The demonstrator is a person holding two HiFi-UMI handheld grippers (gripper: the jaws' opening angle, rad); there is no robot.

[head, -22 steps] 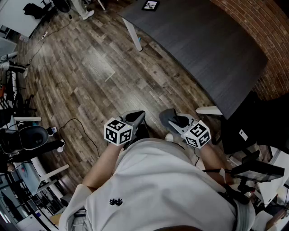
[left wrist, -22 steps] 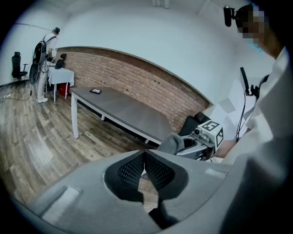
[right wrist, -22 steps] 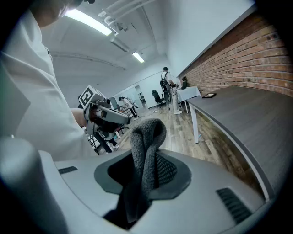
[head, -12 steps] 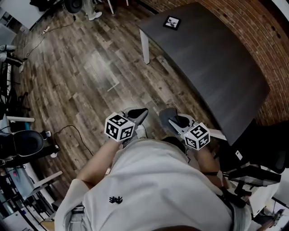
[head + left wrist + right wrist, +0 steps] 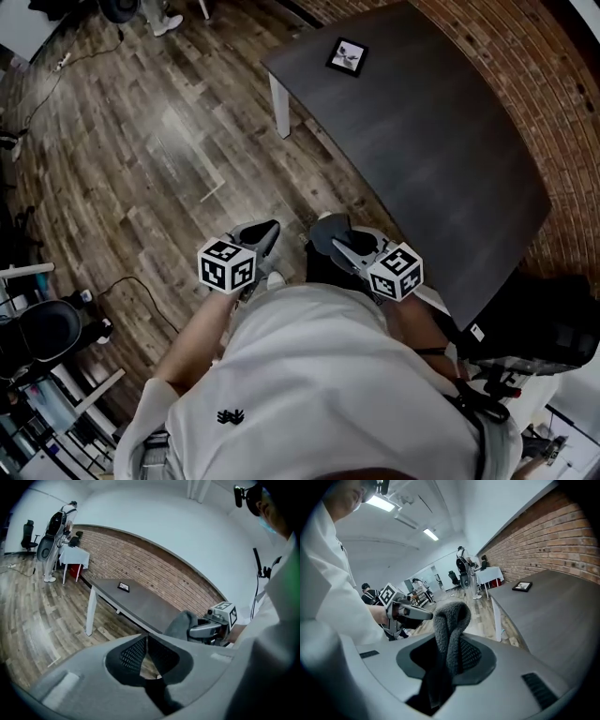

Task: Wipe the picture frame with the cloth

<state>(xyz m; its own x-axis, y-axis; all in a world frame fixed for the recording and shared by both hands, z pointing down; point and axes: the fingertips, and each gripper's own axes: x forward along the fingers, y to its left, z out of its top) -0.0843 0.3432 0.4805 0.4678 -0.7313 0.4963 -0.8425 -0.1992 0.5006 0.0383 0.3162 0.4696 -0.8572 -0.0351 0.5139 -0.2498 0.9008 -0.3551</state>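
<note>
A small black picture frame [image 5: 347,56] lies flat near the far end of a dark grey table [image 5: 441,141], well away from both grippers. My right gripper [image 5: 330,236] is shut on a dark grey cloth [image 5: 451,630] that stands bunched up out of its jaws. My left gripper [image 5: 262,232] is shut with nothing in it, its jaws meeting at the tips [image 5: 146,639]. Both are held close in front of the person's body, over the wood floor beside the table's near end. The frame [image 5: 123,587] also shows small in the left gripper view, and the frame [image 5: 521,586] in the right gripper view.
A red brick wall [image 5: 553,84] runs behind the table. A white table leg [image 5: 278,108] stands at the far corner. A black chair [image 5: 539,319] sits at the right, another chair [image 5: 37,328] and a cable [image 5: 141,281] at the left. People stand far off [image 5: 461,566].
The head view has swung so the table's far end and the picture frame have come further into the picture. Both grippers stay side by side before the body, their jaws unchanged.
</note>
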